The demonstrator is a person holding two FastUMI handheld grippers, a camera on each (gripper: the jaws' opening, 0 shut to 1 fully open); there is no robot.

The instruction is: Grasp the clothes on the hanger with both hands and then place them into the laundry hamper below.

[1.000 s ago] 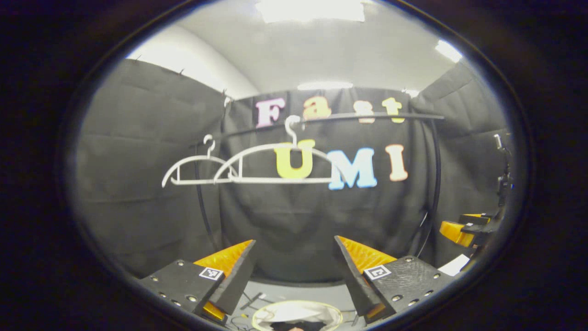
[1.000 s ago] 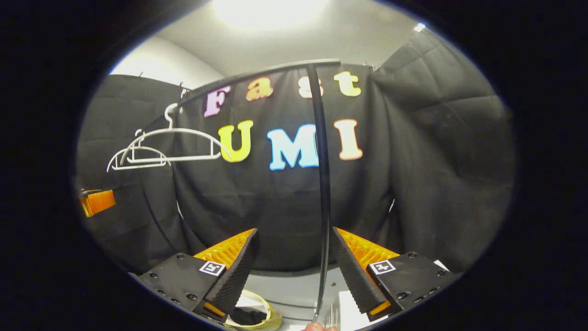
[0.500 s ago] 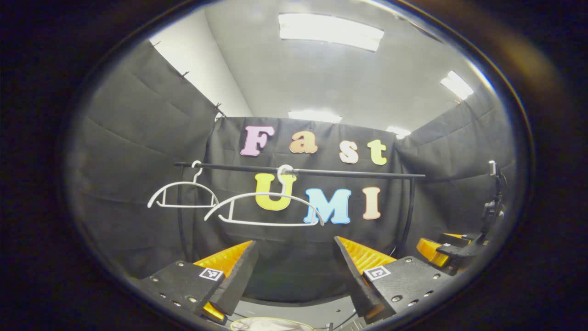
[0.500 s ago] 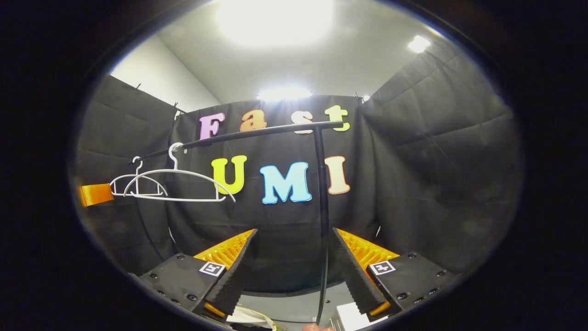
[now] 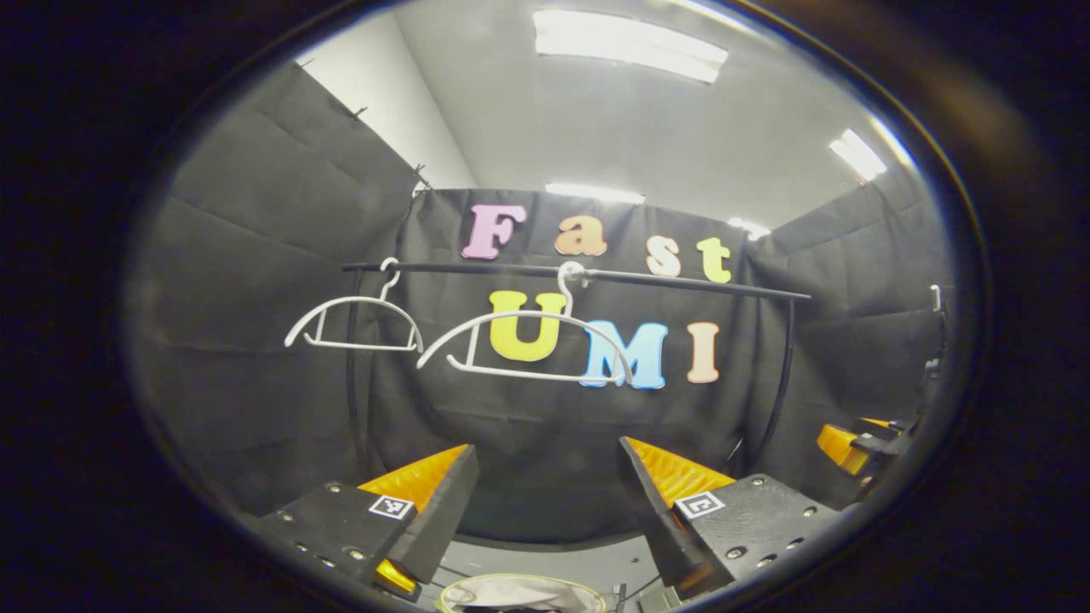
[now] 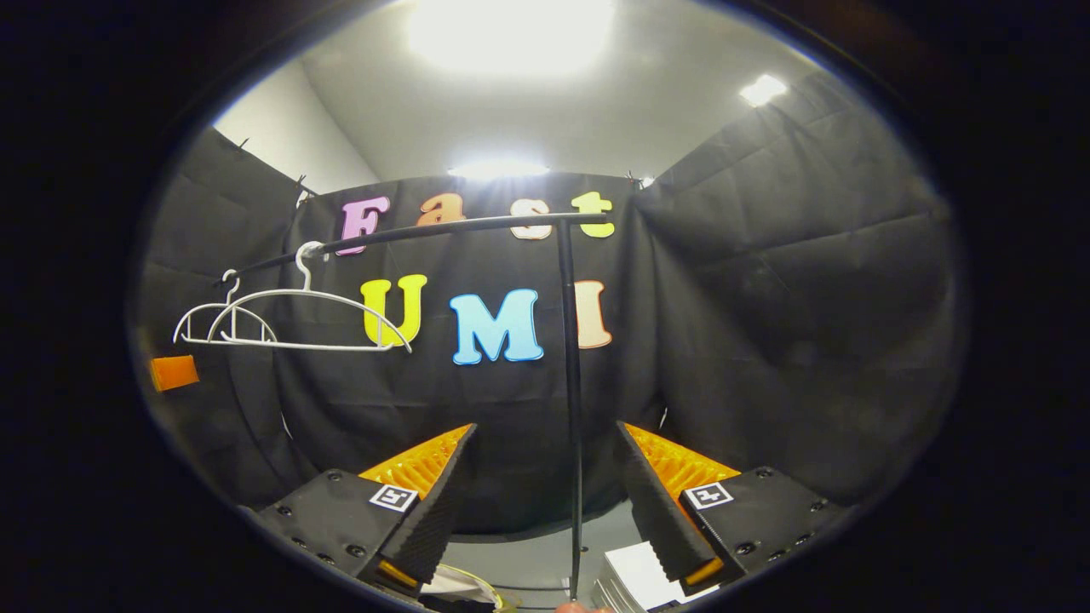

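Observation:
Two bare white hangers hang from a black rail (image 5: 596, 274): a small one (image 5: 353, 319) at the left end and a larger one (image 5: 528, 345) near the middle. In the right gripper view the same hangers (image 6: 289, 315) hang at the left of the rail (image 6: 443, 228). My left gripper (image 5: 545, 502) is open and holds nothing, and it sits well below the hangers. My right gripper (image 6: 545, 502) is open too and holds nothing, with the rail's upright post (image 6: 570, 400) rising between its fingers farther off. The hamper's pale rim (image 5: 519, 592) peeks in at the bottom, with dark cloth inside.
The other gripper (image 5: 856, 443) shows at the right edge of the left gripper view, and a part of a gripper (image 6: 174, 372) at the left edge of the right gripper view. Something white (image 6: 634, 575) lies on the grey floor (image 6: 528, 558) by the post's foot.
Both views tilted upward, then settled slightly lower again, so the rail and hangers sit lower in frame than a second ago. Both grippers stayed open. The larger hanger has swung a little.

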